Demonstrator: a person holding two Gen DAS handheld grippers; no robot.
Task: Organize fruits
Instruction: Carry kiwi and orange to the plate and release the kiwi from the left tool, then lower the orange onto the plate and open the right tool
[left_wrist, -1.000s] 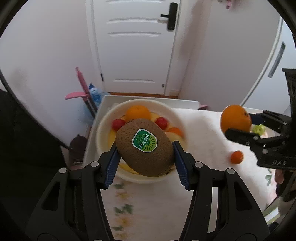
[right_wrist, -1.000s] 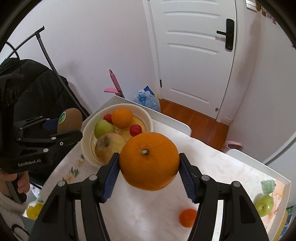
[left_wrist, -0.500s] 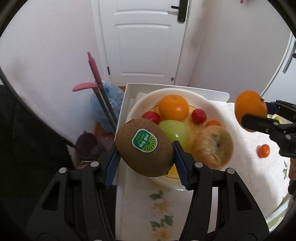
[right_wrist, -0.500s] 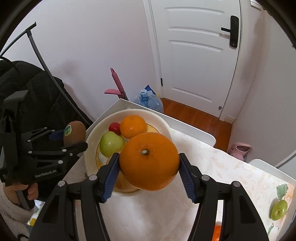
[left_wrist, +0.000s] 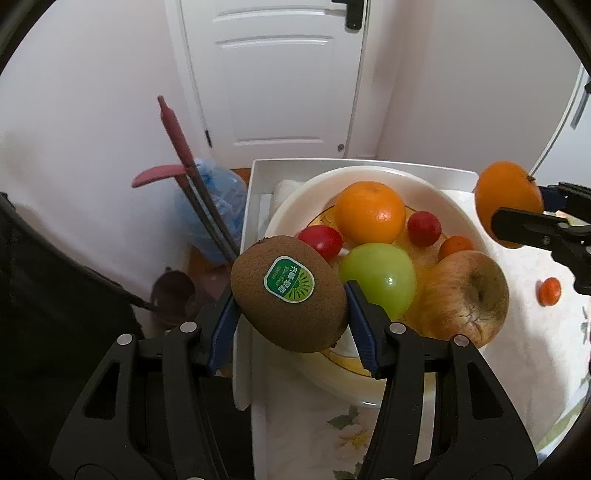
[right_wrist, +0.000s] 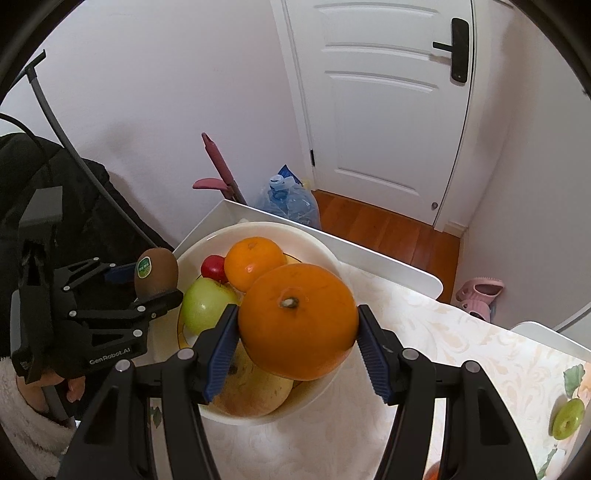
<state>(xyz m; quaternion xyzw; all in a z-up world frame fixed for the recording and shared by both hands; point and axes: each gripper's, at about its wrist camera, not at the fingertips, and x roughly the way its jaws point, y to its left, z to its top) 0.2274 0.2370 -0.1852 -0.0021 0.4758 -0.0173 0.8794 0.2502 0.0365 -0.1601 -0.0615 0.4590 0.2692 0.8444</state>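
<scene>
A: Your left gripper (left_wrist: 290, 295) has its blue pads (left_wrist: 224, 325) pressed on both ends of the kiwi (left_wrist: 288, 293), jaws parted only as far as the fruit's width. The green sticker faces up. You hold it over the near-left rim of the white bowl (left_wrist: 295, 210).

B: And your right gripper (right_wrist: 297, 332)?

A: It clamps the big orange (right_wrist: 297, 321), stem scar up, jaws spread just to the fruit's width. You hold it above the near side of the bowl, hiding part of the contents.

B: What lies in the bowl?

A: A smaller orange (left_wrist: 369, 212) at the far side, a green apple (left_wrist: 380, 280) in front of it, a wrinkled yellow-brown apple (left_wrist: 469, 291) right of the green one, two red cherry tomatoes (left_wrist: 321, 240), and a small tangerine (left_wrist: 456, 245) tucked behind the brown apple.

B: Anything outside the bowl?

A: Right of the bowl, on the flowered tablecloth (left_wrist: 524, 332), sits a little orange fruit (left_wrist: 549, 291), well apart from the rim. Farther right, near the table edge, lies a green fruit (right_wrist: 567, 419). Beyond the bowl, a blue water jug (right_wrist: 290, 201) and a pink-handled tool (left_wrist: 177, 144) stand against the wall beside the white door (right_wrist: 384, 110).
</scene>
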